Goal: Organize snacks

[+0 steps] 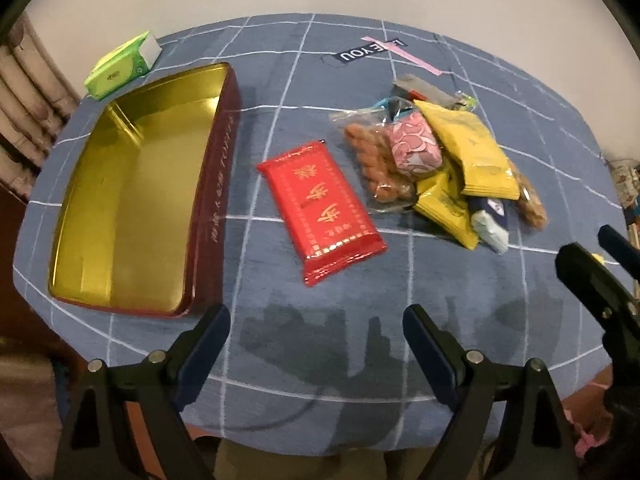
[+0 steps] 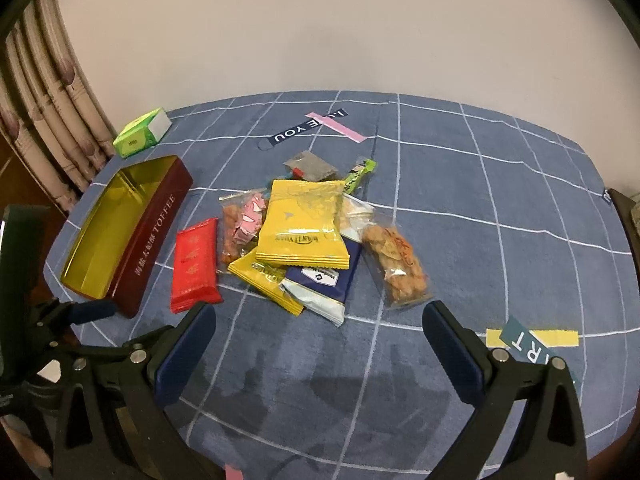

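Our left tongs (image 1: 316, 344) and right tongs (image 2: 320, 340) hover apart, empty, above the blue checked surface (image 2: 500, 248). Between the open gold-lined toffee tin (image 1: 132, 200) and the snack heap lies a flat red foil packet (image 1: 322, 210); light, crinkly and probably slippery, so we would pinch its crimped end.

tins: one gold-lined tin (image 2: 120, 236), at 9 o'clock
red packets: one red packet (image 2: 195, 266)
yellow packets: two, a top yellow packet (image 2: 302, 226) and a lower yellow packet (image 2: 266, 280)
clear bags of brown snacks: two, a left clear bag (image 2: 230, 232) and a right clear bag (image 2: 398, 264)
green boxes: one green box (image 2: 142, 133), at 10 o'clock
hand-held grippers: two
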Available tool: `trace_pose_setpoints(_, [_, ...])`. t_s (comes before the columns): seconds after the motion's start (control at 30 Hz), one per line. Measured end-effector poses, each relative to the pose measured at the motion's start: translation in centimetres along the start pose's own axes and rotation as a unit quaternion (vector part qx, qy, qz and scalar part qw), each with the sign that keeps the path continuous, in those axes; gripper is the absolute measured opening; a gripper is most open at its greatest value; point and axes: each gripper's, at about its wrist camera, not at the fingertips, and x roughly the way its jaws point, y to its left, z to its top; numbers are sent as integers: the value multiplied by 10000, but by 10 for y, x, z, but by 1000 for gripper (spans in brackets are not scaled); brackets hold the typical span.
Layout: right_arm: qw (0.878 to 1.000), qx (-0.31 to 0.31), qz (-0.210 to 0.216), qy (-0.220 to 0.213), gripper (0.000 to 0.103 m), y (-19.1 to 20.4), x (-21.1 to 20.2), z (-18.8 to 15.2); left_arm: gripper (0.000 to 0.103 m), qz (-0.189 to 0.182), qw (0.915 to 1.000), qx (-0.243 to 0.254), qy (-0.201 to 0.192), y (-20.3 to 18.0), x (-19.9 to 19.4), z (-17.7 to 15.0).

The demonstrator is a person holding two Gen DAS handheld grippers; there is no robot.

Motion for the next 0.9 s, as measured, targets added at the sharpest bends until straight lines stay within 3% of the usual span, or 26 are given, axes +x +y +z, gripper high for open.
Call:
trace_pose_setpoints(0.23, [10000,-35,31,39,103,0,3,-1,90,164,9999,12,53,3,8,0])
trace_pose_setpoints(0.9, [10000,-46,34,82,103,1,6,-3,90,88,9999,-77,113,4,10,2])
